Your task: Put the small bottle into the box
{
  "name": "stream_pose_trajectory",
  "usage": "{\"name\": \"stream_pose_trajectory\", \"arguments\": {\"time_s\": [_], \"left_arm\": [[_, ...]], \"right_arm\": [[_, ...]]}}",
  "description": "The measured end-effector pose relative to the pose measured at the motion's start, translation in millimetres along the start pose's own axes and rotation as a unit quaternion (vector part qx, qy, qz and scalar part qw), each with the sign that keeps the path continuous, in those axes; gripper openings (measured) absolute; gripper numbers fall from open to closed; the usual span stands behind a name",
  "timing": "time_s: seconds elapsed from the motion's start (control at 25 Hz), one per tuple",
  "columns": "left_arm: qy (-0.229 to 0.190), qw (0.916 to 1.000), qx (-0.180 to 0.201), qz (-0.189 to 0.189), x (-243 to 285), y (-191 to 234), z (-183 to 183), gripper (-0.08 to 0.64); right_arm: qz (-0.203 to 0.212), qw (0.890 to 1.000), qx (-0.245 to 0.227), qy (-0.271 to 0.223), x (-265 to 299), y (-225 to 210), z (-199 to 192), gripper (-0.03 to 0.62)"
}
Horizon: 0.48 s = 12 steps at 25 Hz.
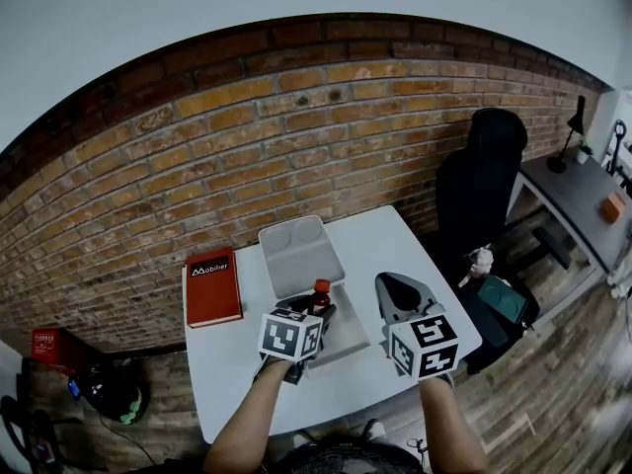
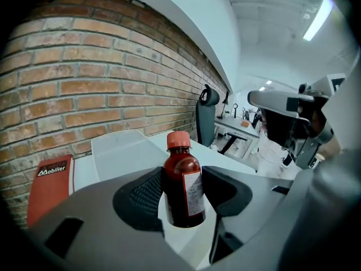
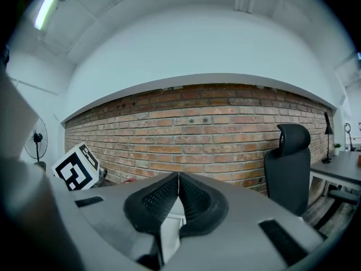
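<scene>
Left gripper: pinching the small bottle, upright, orange cap up.
Right gripper: jaws pressed together, empty.
Box: white, open, on table.

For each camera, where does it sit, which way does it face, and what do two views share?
Head view: on the person's head, looking steeply down at the white table; both forearms, left gripper and right gripper show.
Left gripper view: on the left gripper, looking along its jaws, shut on the small bottle, toward the box.
Right gripper view: on the right gripper, facing the brick wall and black chair; its shut jaws show.
Shared: head and left gripper views both show the red book.
</scene>
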<state>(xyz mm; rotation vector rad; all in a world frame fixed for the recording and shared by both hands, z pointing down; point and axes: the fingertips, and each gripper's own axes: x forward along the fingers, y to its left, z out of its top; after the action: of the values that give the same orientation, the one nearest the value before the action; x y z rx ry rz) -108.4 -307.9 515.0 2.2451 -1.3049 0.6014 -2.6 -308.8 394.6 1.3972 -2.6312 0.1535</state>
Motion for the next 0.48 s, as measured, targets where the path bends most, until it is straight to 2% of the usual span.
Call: {"name": "stream_pose_trajectory", "arguments": {"time_s": [0.24,0.48], "left_arm": [[0.084,0.9959,0.014,-0.029,27.4,-11.7,-31.4,0.23],[0.134,0.9895,0.022,-0.05,50.1,-19.8,-54.5,0.23]], "right_arm": [[-0.004,1.0,-0.001,-0.004,-4.3,-2.7,0.9,0.021],[-0.01,1.0,-0.001,-0.005,-7.9,-8.0,0.5,0.021]]}}
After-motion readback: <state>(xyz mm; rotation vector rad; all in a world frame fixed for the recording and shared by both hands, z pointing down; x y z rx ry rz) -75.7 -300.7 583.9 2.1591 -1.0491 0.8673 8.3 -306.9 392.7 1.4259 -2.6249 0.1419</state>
